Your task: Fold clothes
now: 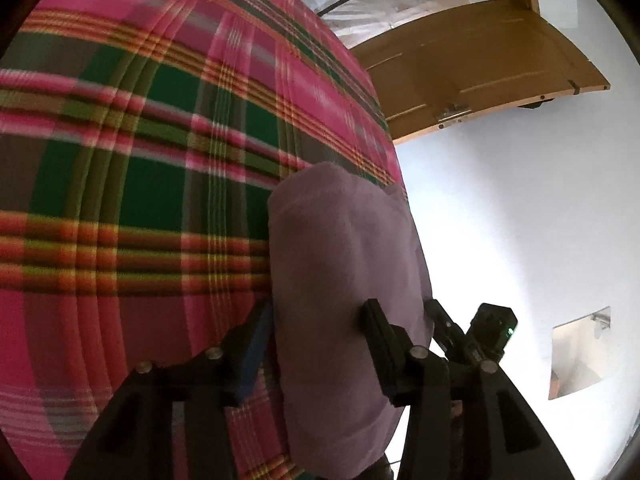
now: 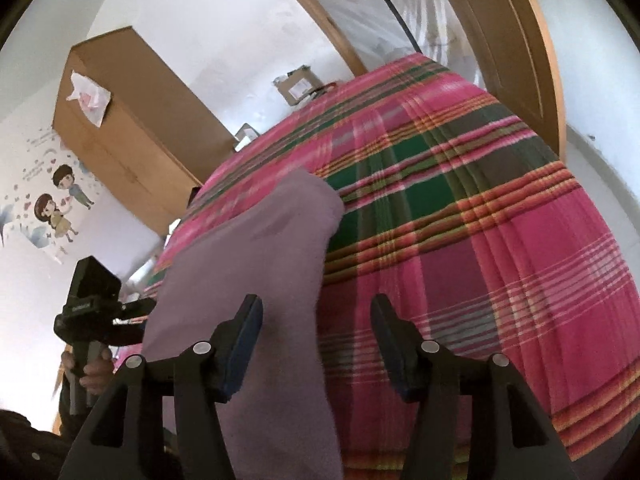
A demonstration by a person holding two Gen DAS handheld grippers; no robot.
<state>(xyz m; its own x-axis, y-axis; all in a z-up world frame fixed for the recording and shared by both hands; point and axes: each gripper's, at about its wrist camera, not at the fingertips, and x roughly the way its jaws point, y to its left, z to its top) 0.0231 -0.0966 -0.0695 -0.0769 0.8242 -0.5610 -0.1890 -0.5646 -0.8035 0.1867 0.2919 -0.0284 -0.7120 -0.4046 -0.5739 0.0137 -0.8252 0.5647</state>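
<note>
A: Start at the jaws. What are they doing?

B: Both pairs stand wide. The left gripper (image 1: 316, 336) has the folded purple garment (image 1: 344, 280) lying between its jaws, but the pads don't seem to press it. The right gripper (image 2: 316, 340) straddles the garment's other long edge, with its left pad over the cloth and its right pad over the bedspread, gripping nothing.

A: So the garment is let go?

B: I'd judge so. It lies as a narrow folded strip on the plaid bedspread (image 1: 140, 180), along the edge of the bed, with the two grippers at its near end, side by side.

A: Why both at that end?

B: Probably because a fold was laid down from there; opening wide lets the cloth settle flat without being dragged.

A: And beyond?

B: From the right wrist view, the person's hand (image 2: 90, 372) holds the left gripper's handle. Farther off are a wooden wardrobe (image 2: 132, 128), a cartoon wall sticker (image 2: 56, 204) and a door (image 1: 480, 60).
</note>
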